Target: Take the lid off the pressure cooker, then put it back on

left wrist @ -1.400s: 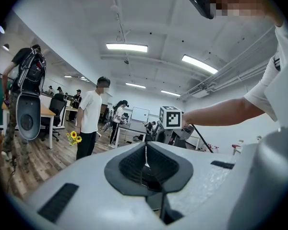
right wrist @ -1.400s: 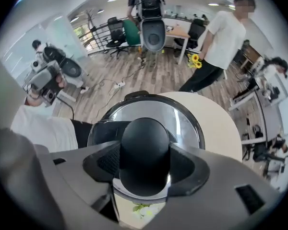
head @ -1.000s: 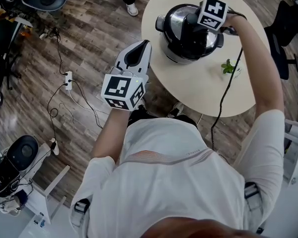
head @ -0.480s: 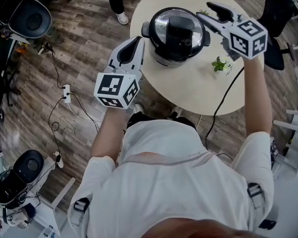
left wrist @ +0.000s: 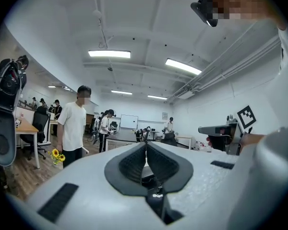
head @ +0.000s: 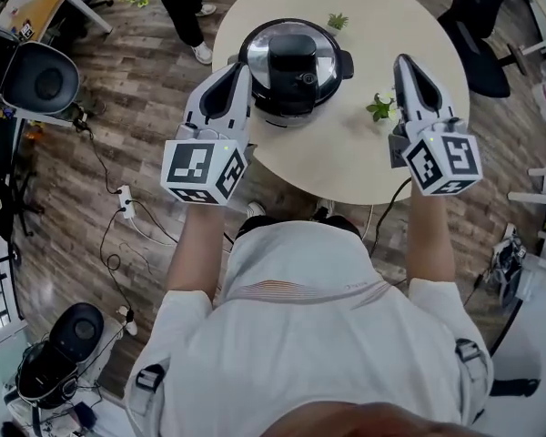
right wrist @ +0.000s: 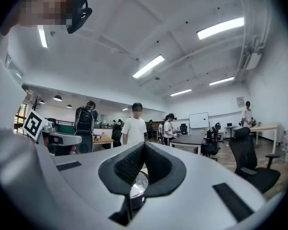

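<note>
No lettering can be read; small print on the shirt (head: 349, 282) is illegible.

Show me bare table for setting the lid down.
Widest bare table: far right, bordered by the far plant, the near plant and the rim. Also the strip between the pressure cooker and the near edge. Crowded: the left side, around the cooker.

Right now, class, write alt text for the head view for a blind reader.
From above, a pressure cooker with its lid on stands on a round table. A person holds the left gripper and the right gripper either side of it, both shut and empty. A small plant sits near the right gripper.
</note>
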`<state>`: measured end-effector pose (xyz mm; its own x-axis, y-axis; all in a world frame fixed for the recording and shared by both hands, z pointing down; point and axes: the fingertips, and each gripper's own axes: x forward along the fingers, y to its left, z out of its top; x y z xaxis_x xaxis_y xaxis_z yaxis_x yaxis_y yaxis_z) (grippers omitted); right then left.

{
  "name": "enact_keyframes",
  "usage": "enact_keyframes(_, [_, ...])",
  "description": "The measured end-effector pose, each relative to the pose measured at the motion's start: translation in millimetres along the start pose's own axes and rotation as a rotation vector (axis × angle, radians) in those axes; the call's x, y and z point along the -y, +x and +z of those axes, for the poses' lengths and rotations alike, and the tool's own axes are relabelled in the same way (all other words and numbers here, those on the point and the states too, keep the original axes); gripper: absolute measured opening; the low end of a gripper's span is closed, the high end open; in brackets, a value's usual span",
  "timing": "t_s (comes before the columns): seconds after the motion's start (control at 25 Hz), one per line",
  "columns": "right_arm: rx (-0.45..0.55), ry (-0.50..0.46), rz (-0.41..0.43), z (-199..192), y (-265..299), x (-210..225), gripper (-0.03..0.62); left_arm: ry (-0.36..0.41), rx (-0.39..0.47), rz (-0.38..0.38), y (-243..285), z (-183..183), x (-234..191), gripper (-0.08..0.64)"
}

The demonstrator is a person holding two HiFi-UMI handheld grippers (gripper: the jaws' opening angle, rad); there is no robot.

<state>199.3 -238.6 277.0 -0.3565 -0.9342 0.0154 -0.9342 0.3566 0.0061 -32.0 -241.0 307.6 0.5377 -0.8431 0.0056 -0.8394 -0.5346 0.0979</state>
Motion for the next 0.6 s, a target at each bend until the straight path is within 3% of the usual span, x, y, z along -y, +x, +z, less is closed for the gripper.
enact_keyframes(0.12, [-0.029,0.014,-0.039,-17,-16,7,0.000,0.013,-0.002,-0.018,4,1,11,0.011])
enact_keyframes(0.6, [-0.057,-0.013,-0.032,-21,-28,5,0.000,0.015,-0.008,-0.033,4,-2,25,0.012])
